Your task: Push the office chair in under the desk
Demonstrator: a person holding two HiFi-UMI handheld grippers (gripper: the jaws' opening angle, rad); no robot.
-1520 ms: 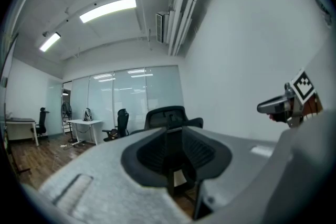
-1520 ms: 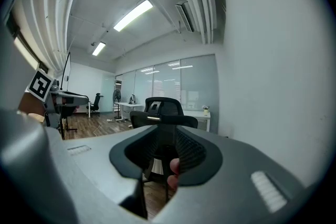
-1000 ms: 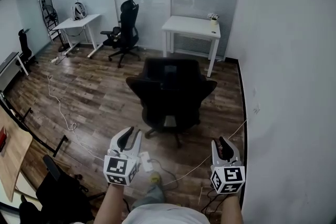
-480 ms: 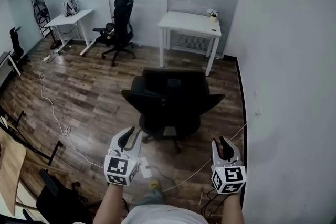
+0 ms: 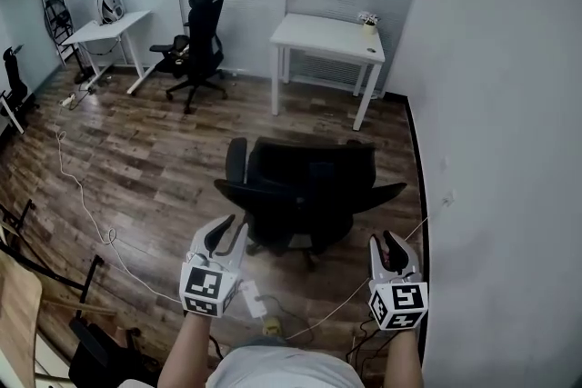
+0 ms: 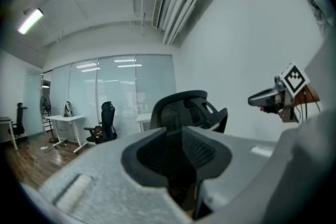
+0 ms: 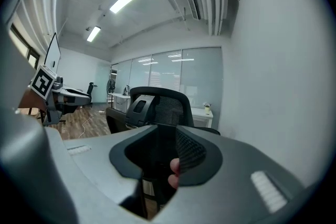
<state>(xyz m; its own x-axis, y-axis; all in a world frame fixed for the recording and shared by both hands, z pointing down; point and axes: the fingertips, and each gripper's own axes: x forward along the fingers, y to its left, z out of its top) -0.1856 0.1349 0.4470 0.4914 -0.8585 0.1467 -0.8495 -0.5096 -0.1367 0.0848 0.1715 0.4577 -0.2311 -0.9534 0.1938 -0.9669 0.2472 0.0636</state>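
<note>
Chair (image 5: 307, 188), base mostly hidden under its seat (head view), desk (image 5: 323, 37) beyond

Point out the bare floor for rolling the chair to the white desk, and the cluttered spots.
Bare wood floor lies between the office chair and the white desk. Cluttered: a white cable snakes along the left, and a power strip with cords sits behind the chair.

- Office chair (image 5: 305, 195), ahead of both claws: black, mesh-textured back.
- Counter (image 5: 327, 39), beyond the chair: white.
- Floor (image 5: 145, 150): dark brown wood planks.
- Left claw (image 5: 232, 227), right claw (image 5: 386, 241): pale grey shells, black pads.
- Marker cubes (image 5: 205, 291): black-and-white square patterns.
- Wall (image 5: 500, 150), right of the right claw: pale grey.
</note>
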